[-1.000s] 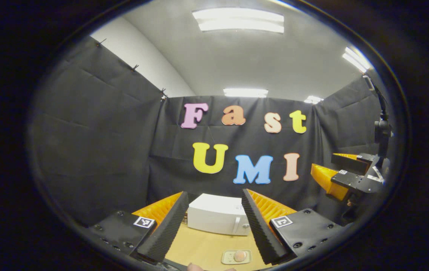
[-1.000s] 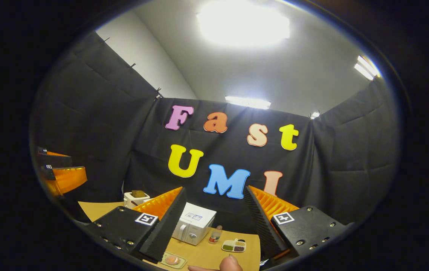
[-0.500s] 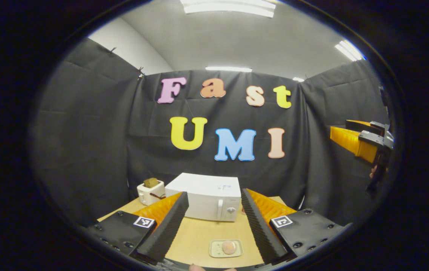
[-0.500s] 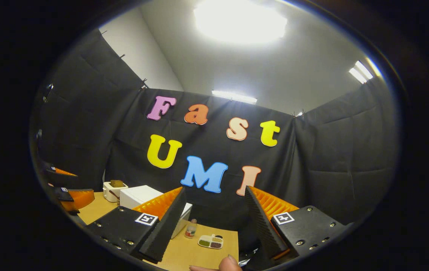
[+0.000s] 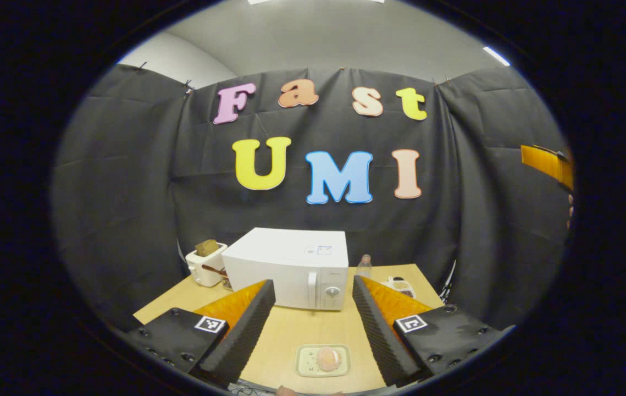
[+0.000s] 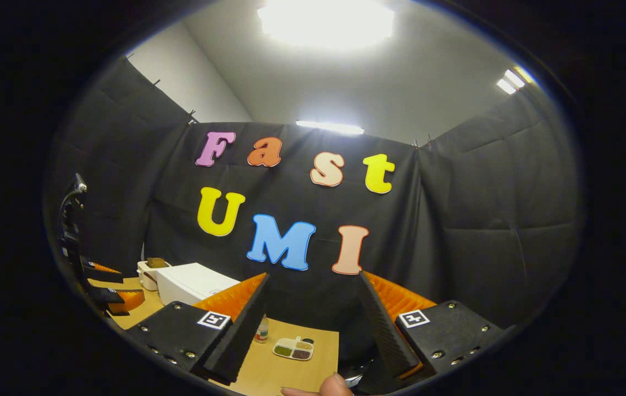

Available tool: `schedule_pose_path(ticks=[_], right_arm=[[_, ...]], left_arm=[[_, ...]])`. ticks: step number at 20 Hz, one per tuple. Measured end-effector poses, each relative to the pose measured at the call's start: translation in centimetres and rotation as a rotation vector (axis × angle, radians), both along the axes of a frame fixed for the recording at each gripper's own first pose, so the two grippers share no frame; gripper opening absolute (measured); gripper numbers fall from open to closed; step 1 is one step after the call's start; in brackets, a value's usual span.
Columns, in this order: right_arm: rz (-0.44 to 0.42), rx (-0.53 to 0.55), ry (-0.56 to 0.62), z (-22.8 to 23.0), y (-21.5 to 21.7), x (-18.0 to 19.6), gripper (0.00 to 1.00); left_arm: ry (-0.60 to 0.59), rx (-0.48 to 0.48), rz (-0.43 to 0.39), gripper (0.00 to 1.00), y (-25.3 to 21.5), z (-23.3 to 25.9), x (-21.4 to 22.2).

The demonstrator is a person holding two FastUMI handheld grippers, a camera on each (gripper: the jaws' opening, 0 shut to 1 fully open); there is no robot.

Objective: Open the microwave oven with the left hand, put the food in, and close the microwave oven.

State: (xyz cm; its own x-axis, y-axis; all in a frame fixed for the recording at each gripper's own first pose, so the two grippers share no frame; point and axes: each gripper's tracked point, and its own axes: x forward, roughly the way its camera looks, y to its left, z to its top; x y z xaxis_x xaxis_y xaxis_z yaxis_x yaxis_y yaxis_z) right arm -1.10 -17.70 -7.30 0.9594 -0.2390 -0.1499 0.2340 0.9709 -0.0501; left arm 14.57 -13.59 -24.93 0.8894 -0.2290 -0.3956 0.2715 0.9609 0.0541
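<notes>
Both the left gripper (image 5: pixel 313 330) and right gripper (image 6: pixel 313 330) are held apart, empty; the shut microwave (image 5: pixel 291 267) is seen beyond the food (image 5: pixel 328 357).

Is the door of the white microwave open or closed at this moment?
Closed. In the left gripper view the microwave shows its door flush with the front, handle beside the dial, no interior visible.

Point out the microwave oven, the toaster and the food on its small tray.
microwave oven (image 5: pixel 274 275), left gripper view, on its front door.
toaster (image 5: pixel 203 268), left gripper view, on its white side.
food (image 5: pixel 328 358), left gripper view, on the round piece's top.
</notes>
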Motion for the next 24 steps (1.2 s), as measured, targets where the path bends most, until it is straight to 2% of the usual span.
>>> schedule_pose_path(ticks=[2, 5, 8, 9, 14, 16, 18, 21, 24], right_arm=[[-0.050, -0.013, 0.031, -1.2, -1.4, -0.2, 0.95], [-0.136, -0.011, 0.078, -2.3, -2.4, 0.2, 0.95], [-0.206, -0.013, 0.121, -2.5, -2.6, 1.2, 0.95], [-0.230, -0.017, 0.126, -2.3, -2.5, 1.5, 0.96], [-0.326, -0.044, 0.190, -2.9, -1.0, 3.6, 0.96], [-0.368, -0.083, 0.223, -3.1, -0.9, 3.7, 0.95], [-0.373, -0.104, 0.250, -3.2, 0.3, 4.2, 0.96], [-0.385, -0.161, 0.300, -3.4, 1.1, 4.4, 0.96], [-0.387, -0.176, 0.336, -3.7, 2.3, 4.3, 0.96]], left_arm=[[0.044, 0.015, -0.028, 0.96, -1.2, -3.6, 2.2], [0.085, 0.024, -0.059, 0.94, -2.1, -8.3, 6.0], [0.119, 0.022, -0.083, 0.95, -2.1, -12.8, 9.5], [0.127, 0.042, -0.090, 0.99, -1.9, -14.2, 10.8], [0.196, 0.048, -0.150, 0.95, -1.9, -21.9, 15.9], [0.235, 0.041, -0.159, 0.97, -1.7, -25.1, 17.9], [0.291, 0.037, -0.167, 0.96, -1.8, -28.4, 19.4], [0.319, 0.041, -0.174, 1.00, -1.9, -32.0, 21.7], [0.350, 0.033, -0.191, 0.98, -2.4, -34.7, 23.4]])
